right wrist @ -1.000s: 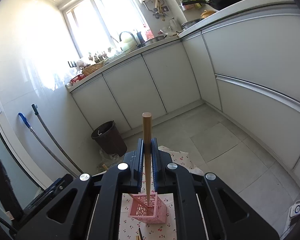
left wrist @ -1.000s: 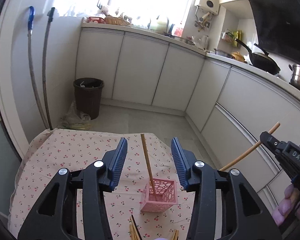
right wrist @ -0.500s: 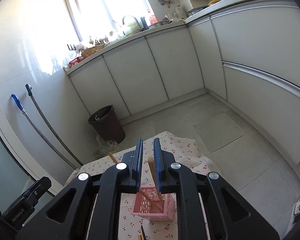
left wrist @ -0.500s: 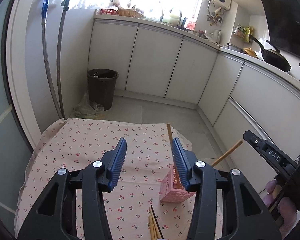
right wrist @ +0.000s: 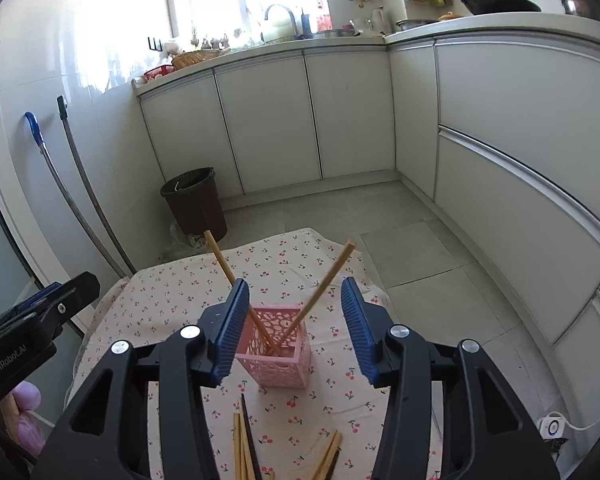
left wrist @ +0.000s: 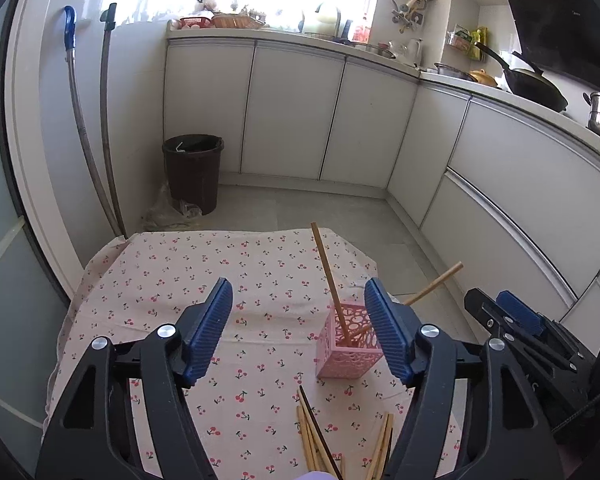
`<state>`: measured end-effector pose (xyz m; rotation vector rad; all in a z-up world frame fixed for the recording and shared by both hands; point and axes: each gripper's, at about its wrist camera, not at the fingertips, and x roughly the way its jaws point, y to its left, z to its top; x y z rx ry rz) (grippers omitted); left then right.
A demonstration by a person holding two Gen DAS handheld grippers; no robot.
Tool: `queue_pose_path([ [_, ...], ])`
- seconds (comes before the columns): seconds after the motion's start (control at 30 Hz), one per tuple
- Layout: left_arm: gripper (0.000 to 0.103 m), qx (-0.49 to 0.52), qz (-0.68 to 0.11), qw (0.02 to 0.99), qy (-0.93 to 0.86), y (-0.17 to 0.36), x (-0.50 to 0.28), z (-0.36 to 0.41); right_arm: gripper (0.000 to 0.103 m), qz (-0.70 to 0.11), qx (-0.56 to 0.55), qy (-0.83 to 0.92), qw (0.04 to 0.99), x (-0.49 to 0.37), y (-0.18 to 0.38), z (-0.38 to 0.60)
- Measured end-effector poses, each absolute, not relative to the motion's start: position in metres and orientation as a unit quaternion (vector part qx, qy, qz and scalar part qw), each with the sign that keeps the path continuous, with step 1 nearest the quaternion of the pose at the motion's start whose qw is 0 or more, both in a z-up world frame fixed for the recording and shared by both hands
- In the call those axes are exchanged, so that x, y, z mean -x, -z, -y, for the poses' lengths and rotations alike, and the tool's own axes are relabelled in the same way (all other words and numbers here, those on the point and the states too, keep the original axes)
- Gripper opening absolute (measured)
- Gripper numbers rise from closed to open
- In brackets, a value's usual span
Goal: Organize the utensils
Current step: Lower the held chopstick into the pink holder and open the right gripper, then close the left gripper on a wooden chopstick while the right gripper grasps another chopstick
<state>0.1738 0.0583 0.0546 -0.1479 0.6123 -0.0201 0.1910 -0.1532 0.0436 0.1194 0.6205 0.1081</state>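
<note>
A pink lattice holder [right wrist: 278,350] stands on the cherry-print tablecloth [right wrist: 172,300]; it also shows in the left wrist view [left wrist: 346,354]. Two wooden chopsticks lean in it, one to the left [right wrist: 228,266] and one to the right [right wrist: 330,276]. Several loose chopsticks [right wrist: 244,444] lie on the cloth near me, also seen in the left wrist view [left wrist: 316,436]. My right gripper [right wrist: 292,328] is open and empty, just above and behind the holder. My left gripper [left wrist: 300,332] is open and empty, left of the holder.
A dark bin [left wrist: 192,170] stands on the floor beyond the table. White cabinets [left wrist: 340,120] line the back and right. Two mop handles [left wrist: 96,120] lean on the left wall. The table's far edge [left wrist: 260,234] drops to the tiled floor.
My right gripper has opened and let the chopstick go into the pink holder, then drawn back. The left gripper has shifted left, still open.
</note>
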Motion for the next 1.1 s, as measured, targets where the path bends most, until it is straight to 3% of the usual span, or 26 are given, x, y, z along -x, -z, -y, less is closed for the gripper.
queue_pose_path([
  [0.03,0.071,0.067,-0.304,0.95,0.009,-0.053,-0.172,-0.056,0.059,-0.303,-0.053,-0.048,0.95,-0.187,-0.044,0.154],
  [0.2,0.092,0.065,-0.314,0.947,-0.013,-0.044,-0.161,-0.059,0.096,-0.305,-0.065,-0.021,0.95,-0.166,-0.042,0.183],
  [0.3,0.096,0.072,-0.339,0.938,-0.027,-0.031,-0.157,-0.063,0.096,-0.341,-0.065,-0.014,0.938,-0.16,-0.029,0.203],
  [0.6,0.096,0.117,-0.543,0.831,-0.016,0.064,-0.187,-0.068,0.096,-0.453,-0.086,-0.012,0.887,-0.138,0.015,0.23],
  [0.9,0.096,0.136,-0.619,0.773,-0.032,0.124,-0.2,-0.072,0.096,-0.481,-0.085,-0.03,0.872,-0.138,0.022,0.223],
  [1.1,0.096,0.128,-0.629,0.765,-0.051,0.141,-0.209,-0.067,0.096,-0.501,-0.125,-0.031,0.856,-0.142,0.031,0.233],
])
